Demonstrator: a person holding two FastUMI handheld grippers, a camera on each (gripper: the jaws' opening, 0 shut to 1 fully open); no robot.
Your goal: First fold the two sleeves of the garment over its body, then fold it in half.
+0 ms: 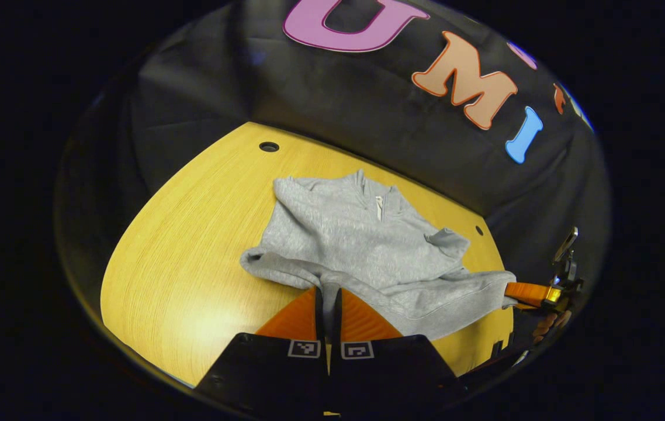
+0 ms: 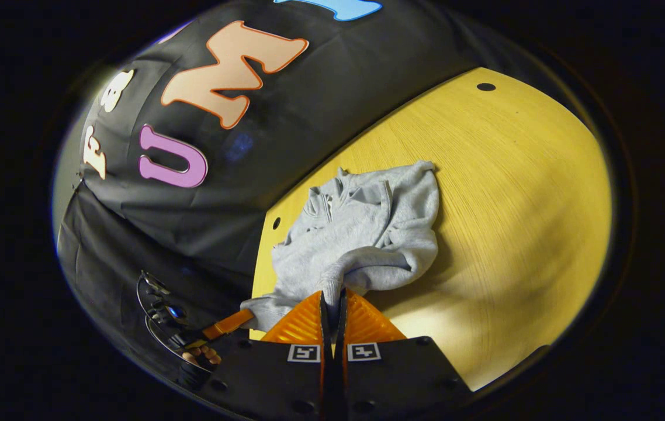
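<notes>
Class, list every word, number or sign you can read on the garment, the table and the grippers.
Grey garment: no text to read.
Wooden table: none.
Left gripper and right gripper: square coded markers, patterns rather than readable words.

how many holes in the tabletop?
2 visible: one hole near the table's far left corner, another hole by the far edge right of the sweater. The sweater may hide more.

A yellow wood-grain table stands against black cloth walls. Small round holes pierce its top.
</notes>
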